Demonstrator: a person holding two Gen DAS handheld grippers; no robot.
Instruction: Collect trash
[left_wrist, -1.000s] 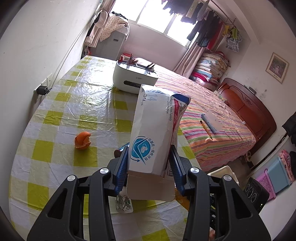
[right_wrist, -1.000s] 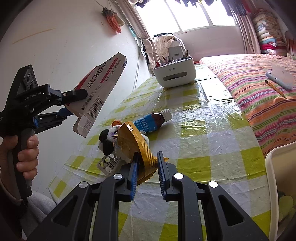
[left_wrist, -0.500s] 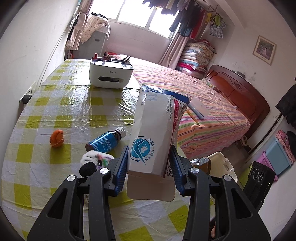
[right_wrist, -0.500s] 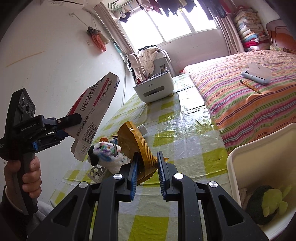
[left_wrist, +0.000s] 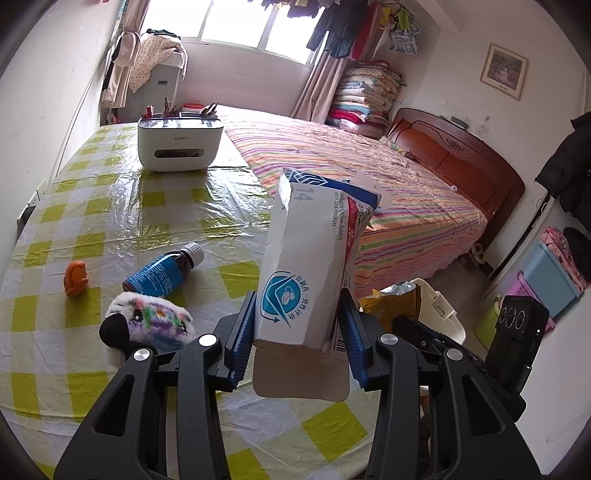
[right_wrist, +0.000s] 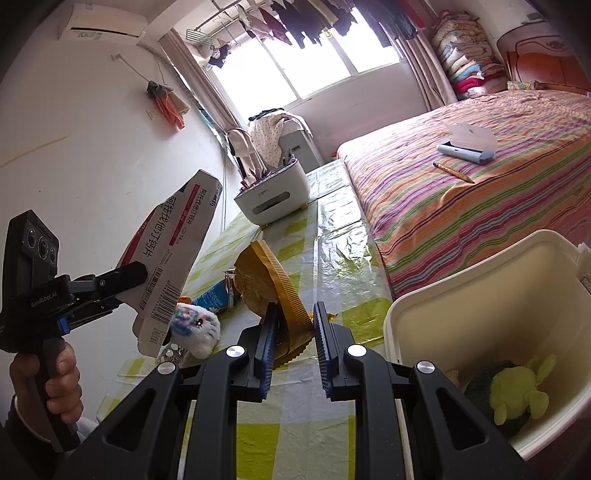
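My left gripper (left_wrist: 297, 325) is shut on a white medicine carton (left_wrist: 306, 258) with a blue logo, held upright above the checked table (left_wrist: 110, 221). In the right wrist view the same carton (right_wrist: 173, 251) sticks up from the left gripper (right_wrist: 125, 280), which a hand holds at the far left. My right gripper (right_wrist: 295, 325) is shut on a crumpled golden wrapper (right_wrist: 266, 280), just left of a white bin (right_wrist: 461, 258) off the table's edge. In the left wrist view the wrapper (left_wrist: 395, 299) hangs in front of the bin (left_wrist: 439, 299).
On the table lie a brown bottle with a blue label (left_wrist: 162, 273), an orange peel (left_wrist: 75, 277), a plush toy (left_wrist: 147, 325), a blister pack (right_wrist: 171, 354) and a white desk organizer (left_wrist: 181, 147). A green plush (right_wrist: 517, 387) lies in the bin. A striped bed (left_wrist: 369, 177) borders the table.
Both grippers have carried their loads sideways toward the table's bed-side edge. The white bin has come fully into the right wrist view. Both grips are unchanged.
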